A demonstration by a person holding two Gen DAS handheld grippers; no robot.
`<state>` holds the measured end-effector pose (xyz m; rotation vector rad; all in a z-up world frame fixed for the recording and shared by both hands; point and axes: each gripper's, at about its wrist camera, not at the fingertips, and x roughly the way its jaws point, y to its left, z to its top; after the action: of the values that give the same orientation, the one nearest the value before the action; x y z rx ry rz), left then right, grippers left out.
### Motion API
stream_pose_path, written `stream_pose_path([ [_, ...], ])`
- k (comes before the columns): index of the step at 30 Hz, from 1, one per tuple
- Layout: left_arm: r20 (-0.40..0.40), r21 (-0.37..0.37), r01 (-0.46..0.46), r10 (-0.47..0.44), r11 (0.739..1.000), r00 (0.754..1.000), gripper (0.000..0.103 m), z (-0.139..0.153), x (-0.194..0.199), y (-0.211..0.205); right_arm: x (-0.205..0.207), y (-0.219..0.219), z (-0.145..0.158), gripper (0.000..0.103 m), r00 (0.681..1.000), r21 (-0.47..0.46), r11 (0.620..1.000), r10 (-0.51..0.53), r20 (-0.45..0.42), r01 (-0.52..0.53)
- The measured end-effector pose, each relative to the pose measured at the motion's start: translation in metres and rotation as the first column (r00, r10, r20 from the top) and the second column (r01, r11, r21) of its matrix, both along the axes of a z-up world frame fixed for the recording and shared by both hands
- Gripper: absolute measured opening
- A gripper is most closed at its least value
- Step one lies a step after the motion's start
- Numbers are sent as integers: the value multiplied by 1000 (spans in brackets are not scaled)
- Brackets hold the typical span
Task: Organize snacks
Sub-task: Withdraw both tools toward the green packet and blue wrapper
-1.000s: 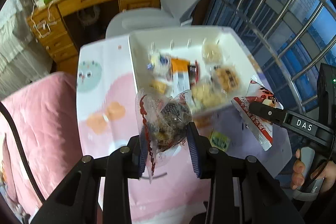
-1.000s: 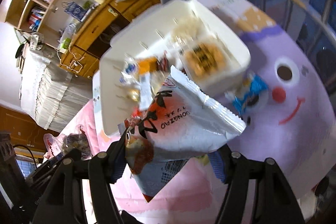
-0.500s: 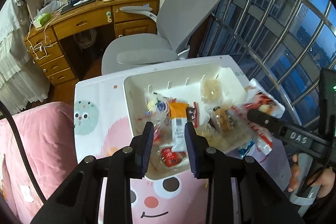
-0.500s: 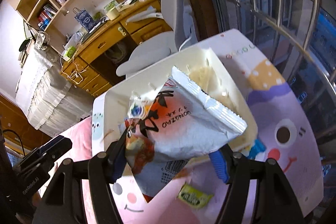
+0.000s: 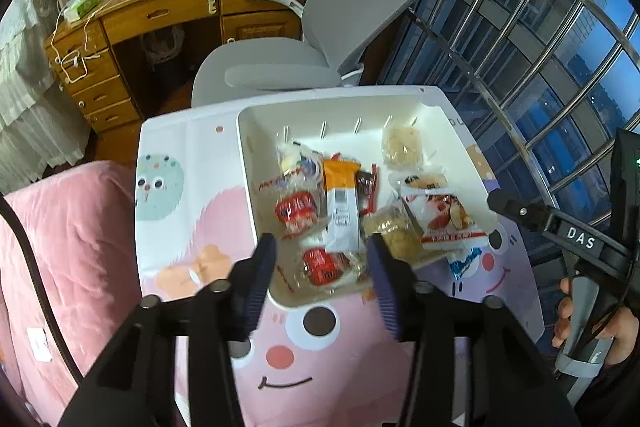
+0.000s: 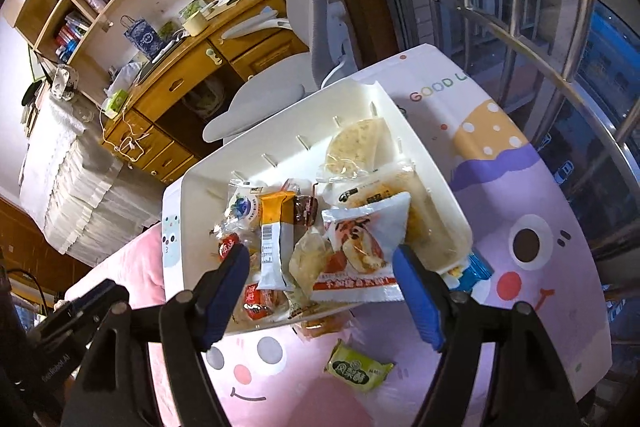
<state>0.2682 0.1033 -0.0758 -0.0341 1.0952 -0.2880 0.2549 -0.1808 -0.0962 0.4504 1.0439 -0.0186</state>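
Left wrist view: the left tongs (image 5: 322,267), jaws opening and empty, are held above the near edge of the white bin (image 5: 248,163) of snacks on the tabletop (image 5: 180,155). "DAS" is read on the right tongs (image 6: 320,279), likewise opening, nothing gripped. "GOOD L" is printed on the tabletop's far right.

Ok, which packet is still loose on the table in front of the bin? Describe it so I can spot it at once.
Start at the white bin on the cartoon-printed table. Come toward the camera past the bin's near edge to the pink part of the print. There lies a small yellow-green packet, flat and alone, the only green wrapper outside the bin; the blue wrapper sits tucked against the bin's corner.
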Motion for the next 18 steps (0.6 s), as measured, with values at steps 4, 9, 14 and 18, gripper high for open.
stream_pose_path([
  [4, -8, -5, 6, -6, 1000, 1000, 54, -3, -16, 1, -18, -1, 5, 75, 1000, -14, 1000, -7, 7, 7],
  [9, -46, 1, -11, 11, 1000, 999, 56, -18, -39, 8, -45, -3, 7, 75, 1000, -50, 999, 2, 11, -1],
  [14, -86, -7, -50, 49, 999, 995, 58, -33, -66, 20, -69, -7, 8, 75, 1000, -89, 996, 8, 12, -6],
  [18, -128, -18, -84, 81, 996, 988, 61, -46, -88, 31, -85, -11, 2, 75, 1000, -108, 994, 11, -12, -12],
])
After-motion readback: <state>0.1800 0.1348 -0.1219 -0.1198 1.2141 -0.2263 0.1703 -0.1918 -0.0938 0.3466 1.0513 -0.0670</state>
